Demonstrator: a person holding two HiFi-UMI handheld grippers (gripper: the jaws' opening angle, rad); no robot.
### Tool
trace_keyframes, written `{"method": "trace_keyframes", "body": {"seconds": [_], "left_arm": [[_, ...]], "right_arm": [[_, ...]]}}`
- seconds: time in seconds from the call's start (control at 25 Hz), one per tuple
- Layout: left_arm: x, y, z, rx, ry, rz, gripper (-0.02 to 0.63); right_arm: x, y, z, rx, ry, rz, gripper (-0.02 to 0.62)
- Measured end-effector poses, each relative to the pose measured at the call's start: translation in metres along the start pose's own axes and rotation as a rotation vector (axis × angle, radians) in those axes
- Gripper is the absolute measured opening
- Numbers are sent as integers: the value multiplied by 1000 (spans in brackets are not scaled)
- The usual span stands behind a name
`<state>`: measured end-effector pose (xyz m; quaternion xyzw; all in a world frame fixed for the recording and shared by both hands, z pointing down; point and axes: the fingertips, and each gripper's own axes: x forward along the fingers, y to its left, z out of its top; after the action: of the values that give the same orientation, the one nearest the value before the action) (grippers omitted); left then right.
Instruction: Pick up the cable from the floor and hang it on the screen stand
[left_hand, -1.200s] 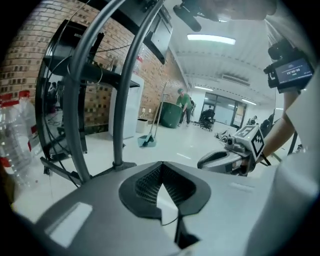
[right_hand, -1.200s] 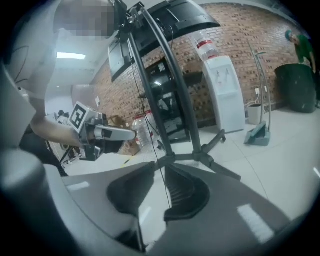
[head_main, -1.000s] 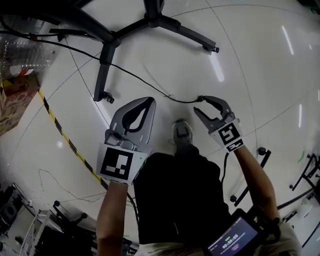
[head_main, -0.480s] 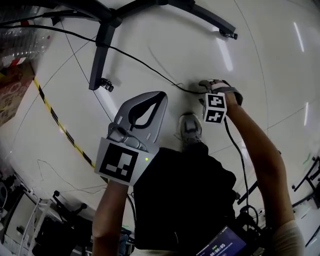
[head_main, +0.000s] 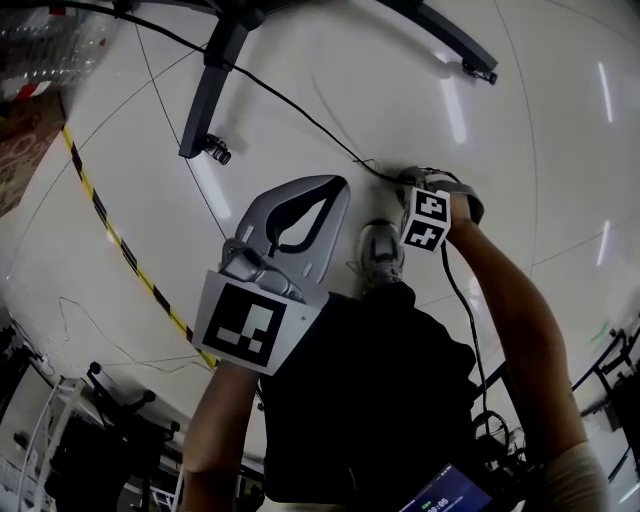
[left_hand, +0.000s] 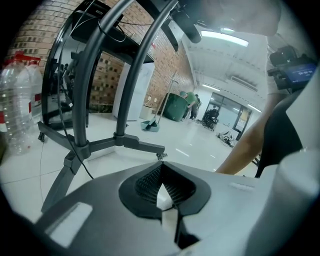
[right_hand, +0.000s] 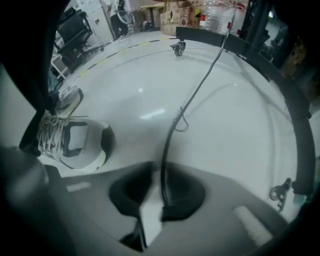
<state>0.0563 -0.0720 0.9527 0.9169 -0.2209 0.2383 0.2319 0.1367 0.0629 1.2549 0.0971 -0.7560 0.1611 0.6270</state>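
- Lower centre: right gripper (right_hand: 158, 172) is closing around the cable (right_hand: 195, 90), not yet pinching it; the thin cord could slip out when lifted.
- Left gripper (left_hand: 161, 175) is pressed together, empty.

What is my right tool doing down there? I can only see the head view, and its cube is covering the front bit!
Observer: The right gripper view shows the black cable running between the jaws of the right tool; they are closing.
Operator: Where does the stand go up? I only see its legs.
Observer: The left gripper view shows the dark poles of the screen stand rising in front of the left tool.
Operator: Is anybody else here?
Observer: Yes, that view shows people far off beside a green bin.
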Motion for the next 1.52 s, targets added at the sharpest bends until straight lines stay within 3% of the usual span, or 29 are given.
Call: {"method": "trace_keyframes", "body": {"seconds": [0.04,0.16,0.28,0.44,0.64,0.76,0.92,1.12,1.32,1.52], "left_arm": [[1,0,-3,-10,3,5,20],[5,-4,-6,-20,6,5,20],[8,-10,-3,-25,20,-1,20],[3,-18,8,-31,23,-1,20],[-10,-33,1,-53,91,-11,20],[-19,-38,5,-55,109,-6,20],[-44,-45,19,-99,110,24,20],[-96,-44,50,-160,87,91,20],[-163,-46,122,-194,-9,155,20],[-242,-47,240,-180,-227,250,20]], "right_arm": [[0,2,-3,47,-13,8,23],[-3,14,-20,240,-55,68,23],[-18,28,-29,468,-181,147,21],[-65,34,-14,826,-475,299,20],[-175,36,39,1042,-925,582,18],[-238,33,68,1049,-1097,710,17],[-301,41,96,1060,-1216,845,17],[-399,30,136,1013,-1421,959,17],[-529,19,189,834,-1549,922,17],[-676,14,247,631,-1642,844,17]]}}
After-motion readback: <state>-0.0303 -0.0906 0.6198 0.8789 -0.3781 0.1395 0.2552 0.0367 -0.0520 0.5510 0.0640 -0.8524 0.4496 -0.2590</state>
